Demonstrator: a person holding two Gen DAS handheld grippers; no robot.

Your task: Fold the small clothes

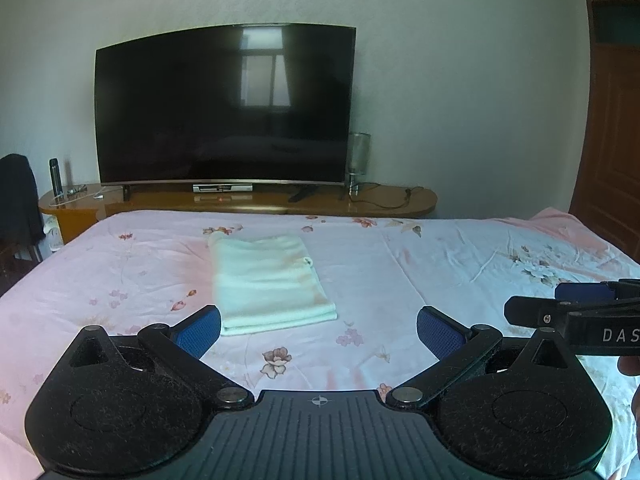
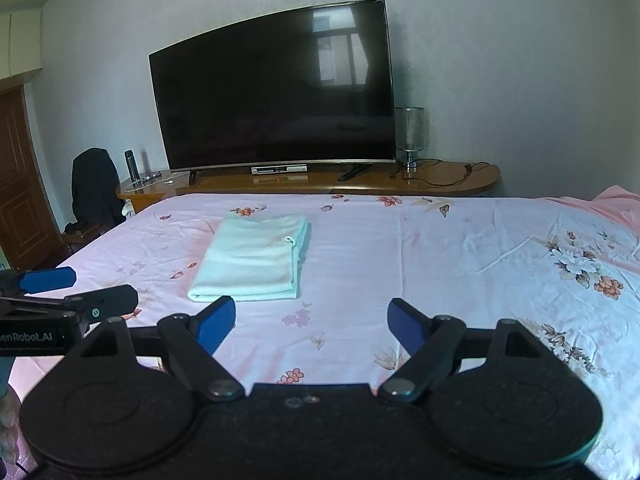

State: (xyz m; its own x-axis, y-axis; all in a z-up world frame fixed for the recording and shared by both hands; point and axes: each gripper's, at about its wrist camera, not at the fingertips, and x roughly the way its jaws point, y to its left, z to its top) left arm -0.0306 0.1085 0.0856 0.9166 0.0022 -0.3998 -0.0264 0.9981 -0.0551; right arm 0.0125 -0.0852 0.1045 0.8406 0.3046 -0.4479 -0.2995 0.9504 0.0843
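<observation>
Bedsheet, pink and floral, is carrying a folded pale-green cloth lying flat near its middle. We are holding the left gripper and right gripper above the sheet, jaws spread wide, gripping nothing, near the cloth.

Pale wall, dark television, wooden console, floral bed

Bed under pink floral sheet; folded pale-green cloth lies flat on it.
</observation>
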